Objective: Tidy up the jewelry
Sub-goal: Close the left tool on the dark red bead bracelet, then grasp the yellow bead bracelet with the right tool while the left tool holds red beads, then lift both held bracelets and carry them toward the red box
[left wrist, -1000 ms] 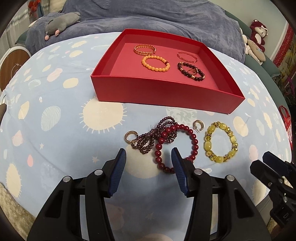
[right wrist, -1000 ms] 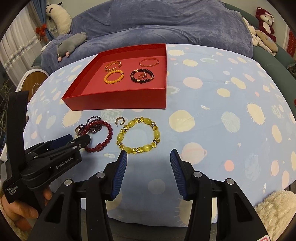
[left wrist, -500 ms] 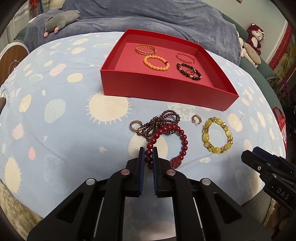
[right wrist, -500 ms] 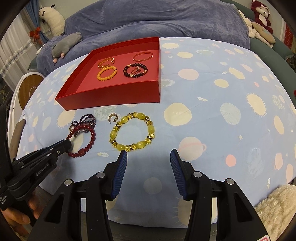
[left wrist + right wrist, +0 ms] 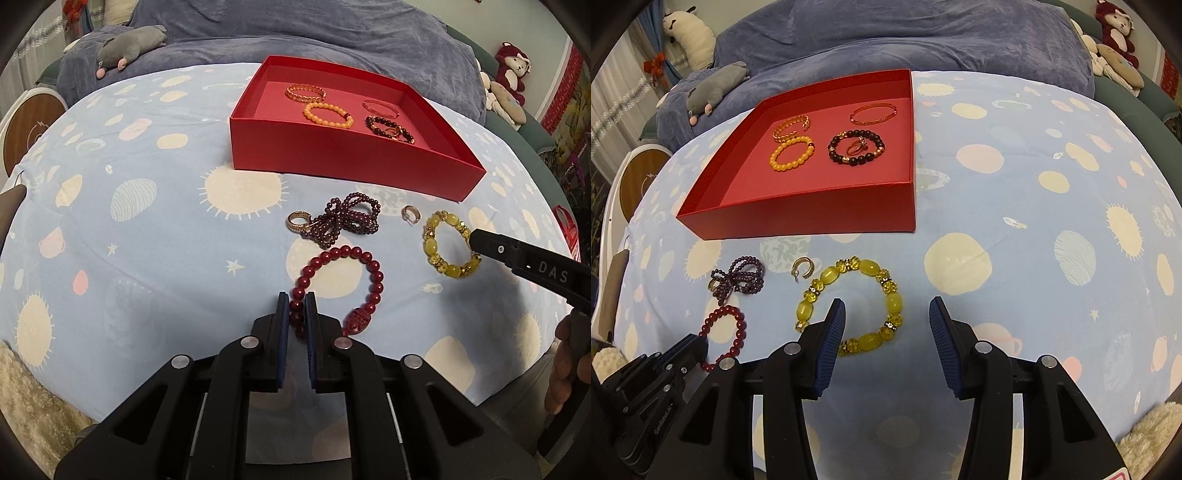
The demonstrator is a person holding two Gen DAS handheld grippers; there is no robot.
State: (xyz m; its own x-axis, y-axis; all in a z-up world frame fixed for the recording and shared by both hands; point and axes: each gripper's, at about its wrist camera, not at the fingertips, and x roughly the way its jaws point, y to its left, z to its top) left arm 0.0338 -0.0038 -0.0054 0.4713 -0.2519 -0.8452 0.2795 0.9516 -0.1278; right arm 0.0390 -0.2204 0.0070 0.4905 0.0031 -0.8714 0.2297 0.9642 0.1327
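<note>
My left gripper (image 5: 297, 308) is shut on the near-left beads of a dark red bead bracelet (image 5: 373, 266), which hangs from the jaws above the cloth; it also shows in the right wrist view (image 5: 738, 325). My right gripper (image 5: 886, 317) is open over the near side of a yellow bead bracelet (image 5: 866, 267), one finger inside the loop. A purple bead strand (image 5: 351, 218), a gold ring (image 5: 297, 221) and a small hoop earring (image 5: 410, 213) lie on the cloth. The red tray (image 5: 332, 155) behind holds several bracelets and a ring.
The blue patterned cloth (image 5: 147, 221) covers a rounded table. A blue blanket (image 5: 295, 37) and plush toys (image 5: 129, 46) lie behind the tray. A round wooden-topped stool (image 5: 29, 125) stands at the left. A cream rug (image 5: 1145, 443) is at the near edge.
My left gripper closed on the red bracelet and pulled it toward me, off the purple strand. My right gripper moved forward and down over the yellow bracelet, still open.
</note>
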